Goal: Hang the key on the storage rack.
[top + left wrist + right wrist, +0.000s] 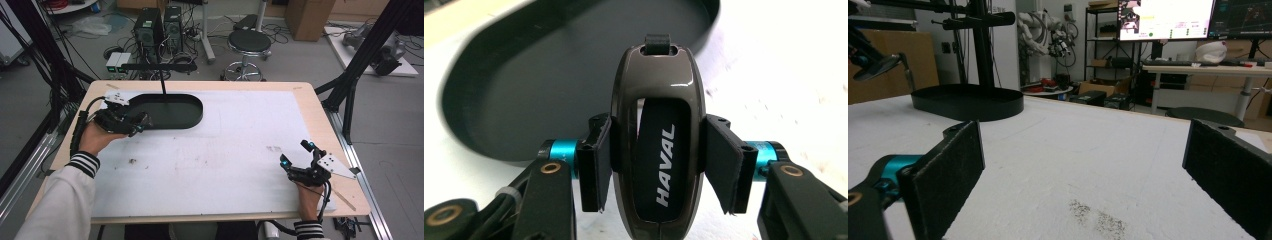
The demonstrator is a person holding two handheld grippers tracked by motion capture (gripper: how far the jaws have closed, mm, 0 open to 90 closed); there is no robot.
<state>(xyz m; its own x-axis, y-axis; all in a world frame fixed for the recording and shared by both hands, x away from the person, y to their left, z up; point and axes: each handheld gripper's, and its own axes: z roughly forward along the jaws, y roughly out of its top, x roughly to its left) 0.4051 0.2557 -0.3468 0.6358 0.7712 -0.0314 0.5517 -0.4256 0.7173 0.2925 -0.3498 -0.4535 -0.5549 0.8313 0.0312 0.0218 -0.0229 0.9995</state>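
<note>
One key fob [657,145] clamped in left gripper [656,165]; one tray [172,111].

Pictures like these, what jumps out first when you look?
A shiny dark key fob marked HAVAL, pinched in the left gripper, right by a black oval tray at the table's far left. The right gripper rests open at the near right, holding nothing.

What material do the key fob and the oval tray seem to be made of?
The key fob looks like glossy dark plastic, perhaps with a metallic coating: it shows sharp highlights along its rim. The oval tray looks like matte black plastic or painted metal: its surface is dull, with little reflection.
</note>
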